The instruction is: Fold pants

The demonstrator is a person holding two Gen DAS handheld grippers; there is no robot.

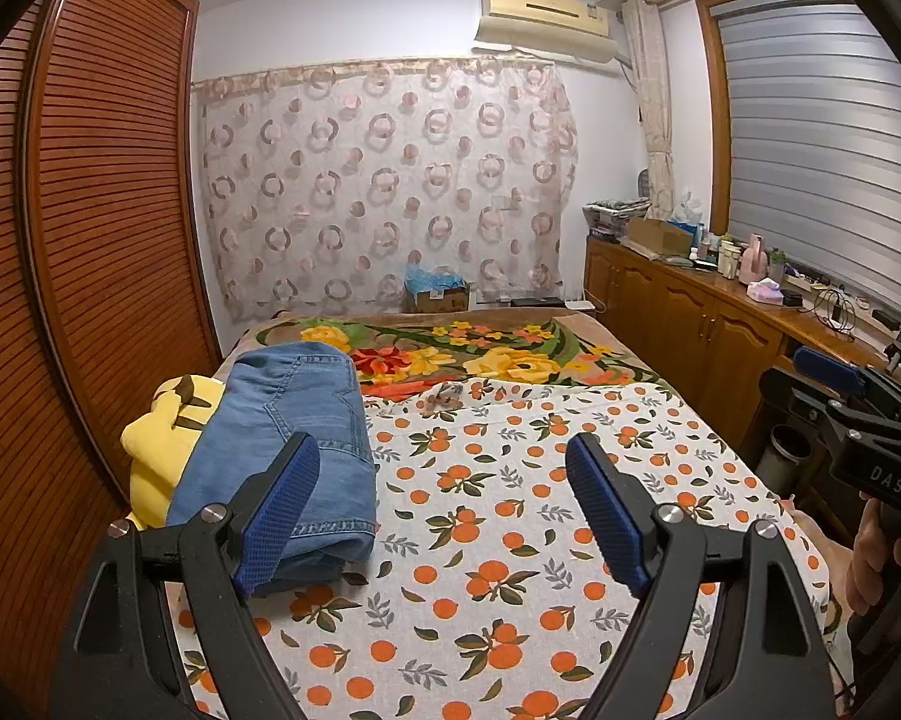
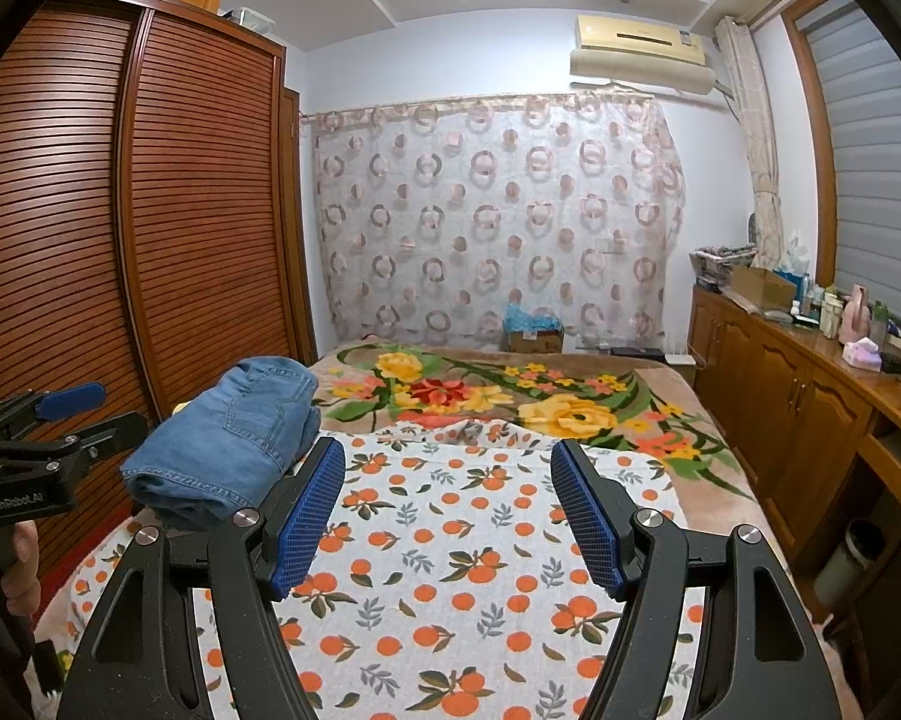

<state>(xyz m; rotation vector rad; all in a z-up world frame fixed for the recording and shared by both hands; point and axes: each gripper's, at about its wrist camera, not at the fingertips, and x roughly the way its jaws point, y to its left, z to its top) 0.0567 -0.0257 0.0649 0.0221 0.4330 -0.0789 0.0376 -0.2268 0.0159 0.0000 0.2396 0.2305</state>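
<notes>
Jaws wide and empty on both grippers, left gripper (image 1: 444,501) and right gripper (image 2: 447,507). Jeans (image 1: 288,444) lie folded at bed's (image 1: 510,570) left edge; folding looks finished, next likely withdrawal.

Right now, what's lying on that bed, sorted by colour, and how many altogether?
Blue: 1, the folded jeans
Yellow: 1, the plush toy beside the jeans
White with oranges: 1, the printed sheet
Brown with flowers: 1, the blanket
Total: 4
</notes>
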